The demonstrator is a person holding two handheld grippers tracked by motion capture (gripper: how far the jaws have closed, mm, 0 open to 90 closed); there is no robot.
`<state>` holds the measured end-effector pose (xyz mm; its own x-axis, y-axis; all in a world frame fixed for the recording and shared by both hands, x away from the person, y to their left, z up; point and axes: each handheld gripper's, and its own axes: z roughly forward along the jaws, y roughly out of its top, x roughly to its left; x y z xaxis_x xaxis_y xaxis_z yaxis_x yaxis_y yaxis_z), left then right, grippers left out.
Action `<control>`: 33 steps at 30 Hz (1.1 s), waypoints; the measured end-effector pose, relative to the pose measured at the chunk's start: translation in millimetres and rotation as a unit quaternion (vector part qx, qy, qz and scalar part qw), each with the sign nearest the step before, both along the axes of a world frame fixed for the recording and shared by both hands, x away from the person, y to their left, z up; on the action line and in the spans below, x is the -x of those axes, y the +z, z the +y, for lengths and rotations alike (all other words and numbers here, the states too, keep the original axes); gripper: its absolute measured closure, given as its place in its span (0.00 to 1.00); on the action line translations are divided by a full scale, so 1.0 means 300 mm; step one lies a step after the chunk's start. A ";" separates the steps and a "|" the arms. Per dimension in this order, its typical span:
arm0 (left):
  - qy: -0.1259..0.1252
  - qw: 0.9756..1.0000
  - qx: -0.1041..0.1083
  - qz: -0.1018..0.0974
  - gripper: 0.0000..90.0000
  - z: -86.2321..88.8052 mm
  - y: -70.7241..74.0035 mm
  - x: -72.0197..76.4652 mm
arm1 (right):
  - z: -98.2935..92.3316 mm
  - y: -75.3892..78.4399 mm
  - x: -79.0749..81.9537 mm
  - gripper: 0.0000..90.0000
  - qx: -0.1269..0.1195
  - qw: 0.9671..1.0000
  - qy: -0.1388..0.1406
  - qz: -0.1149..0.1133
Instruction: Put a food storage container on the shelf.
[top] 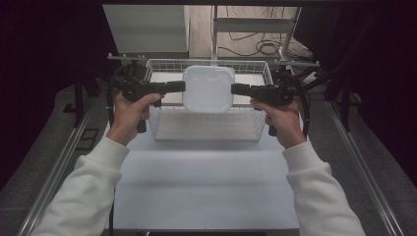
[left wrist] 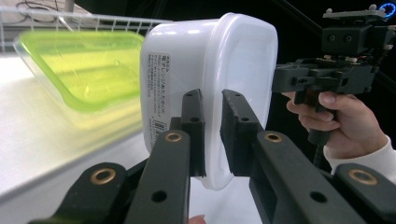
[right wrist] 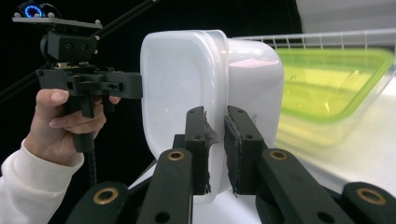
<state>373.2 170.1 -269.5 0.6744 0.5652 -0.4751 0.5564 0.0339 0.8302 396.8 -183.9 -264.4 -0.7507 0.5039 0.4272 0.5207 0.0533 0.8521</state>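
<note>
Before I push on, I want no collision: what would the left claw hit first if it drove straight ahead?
The white plastic container it already clamps by the rim; beyond that, likely the right claw facing it from the opposite side, though depth is unclear.

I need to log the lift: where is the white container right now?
In the high view the white container is held over the wire basket, gripped at its rim by the left claw and right claw.
</note>
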 end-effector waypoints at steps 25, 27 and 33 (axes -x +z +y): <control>0.016 1.000 0.001 0.027 0.89 0.002 0.041 -0.239 | 0.024 0.063 -0.230 0.87 0.011 0.999 -0.025 0.020; 0.018 0.999 0.001 0.032 0.89 0.002 0.033 -0.252 | 0.028 0.055 -0.245 0.87 0.012 0.999 -0.025 0.025; 0.023 0.998 0.001 0.052 0.89 -0.005 0.021 -0.276 | 0.029 0.039 -0.277 0.87 0.016 0.999 -0.028 0.044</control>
